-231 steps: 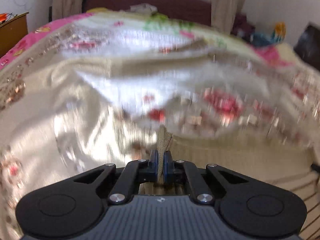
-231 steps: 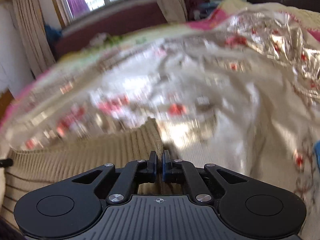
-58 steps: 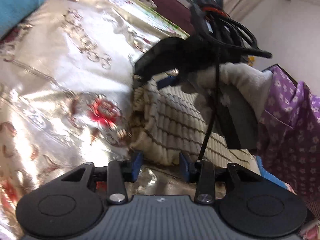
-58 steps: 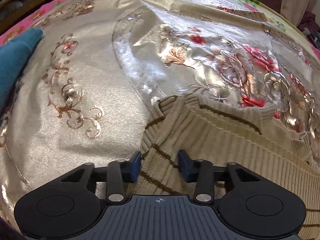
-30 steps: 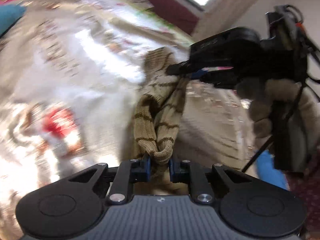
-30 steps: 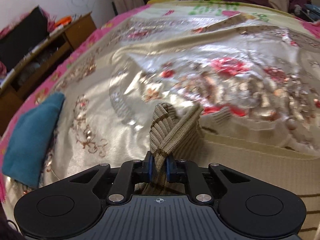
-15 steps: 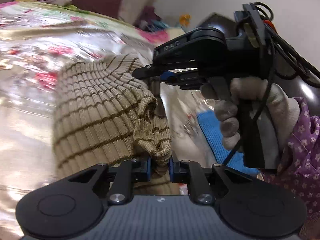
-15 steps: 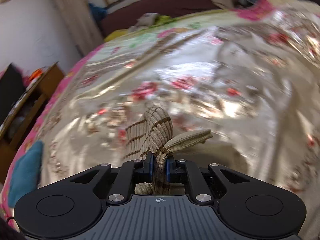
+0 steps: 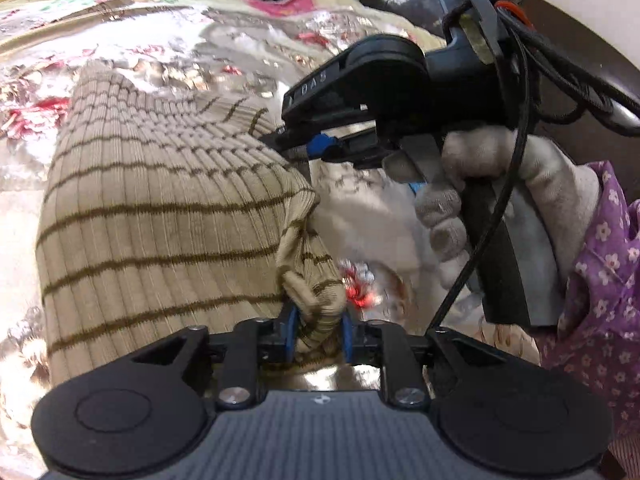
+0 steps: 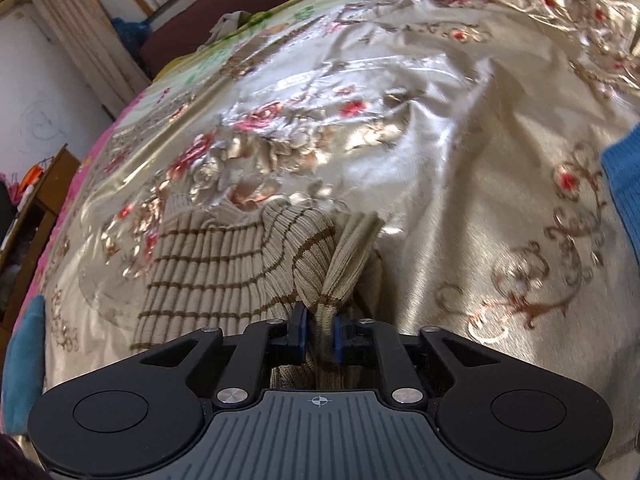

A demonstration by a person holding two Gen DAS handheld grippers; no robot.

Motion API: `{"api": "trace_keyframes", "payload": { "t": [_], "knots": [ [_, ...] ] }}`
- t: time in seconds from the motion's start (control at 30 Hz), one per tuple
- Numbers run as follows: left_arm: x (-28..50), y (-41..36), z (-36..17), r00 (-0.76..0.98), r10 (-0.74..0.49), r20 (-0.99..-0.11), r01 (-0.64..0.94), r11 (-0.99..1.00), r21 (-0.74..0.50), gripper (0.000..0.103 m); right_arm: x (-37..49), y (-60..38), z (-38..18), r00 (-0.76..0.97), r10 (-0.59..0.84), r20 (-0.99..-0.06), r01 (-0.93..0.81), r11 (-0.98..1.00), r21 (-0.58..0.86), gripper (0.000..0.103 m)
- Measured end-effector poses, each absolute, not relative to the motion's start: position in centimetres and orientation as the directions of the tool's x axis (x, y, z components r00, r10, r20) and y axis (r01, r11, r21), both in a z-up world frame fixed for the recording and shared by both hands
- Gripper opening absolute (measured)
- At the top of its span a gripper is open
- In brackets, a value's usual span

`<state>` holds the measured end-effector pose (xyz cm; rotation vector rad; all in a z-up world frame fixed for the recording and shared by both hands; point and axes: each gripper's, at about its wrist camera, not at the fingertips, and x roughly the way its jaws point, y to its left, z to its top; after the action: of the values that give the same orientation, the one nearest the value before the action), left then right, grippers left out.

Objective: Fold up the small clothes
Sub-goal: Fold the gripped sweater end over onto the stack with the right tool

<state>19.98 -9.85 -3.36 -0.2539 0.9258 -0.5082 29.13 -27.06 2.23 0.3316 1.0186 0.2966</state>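
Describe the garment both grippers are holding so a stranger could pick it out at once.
Look at the shiny gold floral bedspread that covers the bed. Near its middle lies a beige ribbed knit sweater, pinched at one edge by the left gripper and the right gripper. Thin brown horizontal stripes set it apart from the plain blue garment at the bedspread's edge.

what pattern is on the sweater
Beige rib knit with thin brown stripes; the sweater shows best in the left wrist view.

Sweater (image 9: 160, 216) on bedspread (image 10: 440, 128), blue cloth (image 10: 624, 192) to its right
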Motion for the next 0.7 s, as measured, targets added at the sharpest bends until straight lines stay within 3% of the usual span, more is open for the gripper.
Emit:
{"api": "trace_keyframes", "payload": {
  "t": [0.13,0.33,0.53,0.7],
  "knots": [
    [18.7,-10.6,-1.9,0.468,-0.546,-0.695,0.352,0.836,-0.421,0.047,28.7,-27.4,2.7,0.511,0.379,-0.772,-0.068,0.913,0.403,0.02],
    [14.4,-7.8,-0.7,0.462,-0.562,-0.686,0.415,0.82,-0.393,0.048,24.8,-27.2,6.4,0.609,0.324,-0.724,-0.13,0.941,0.312,0.02],
    [15.5,-3.2,-0.2,0.557,-0.482,-0.676,0.295,0.876,-0.381,0.049,19.4,-25.5,8.4,0.603,0.481,-0.637,-0.308,0.876,0.37,0.02],
    [17.0,-1.1,-0.5,0.641,-0.41,-0.649,0.2,0.906,-0.374,0.049,19.0,-24.6,6.0,0.546,0.511,-0.664,-0.301,0.859,0.413,0.02]
  ]
}}
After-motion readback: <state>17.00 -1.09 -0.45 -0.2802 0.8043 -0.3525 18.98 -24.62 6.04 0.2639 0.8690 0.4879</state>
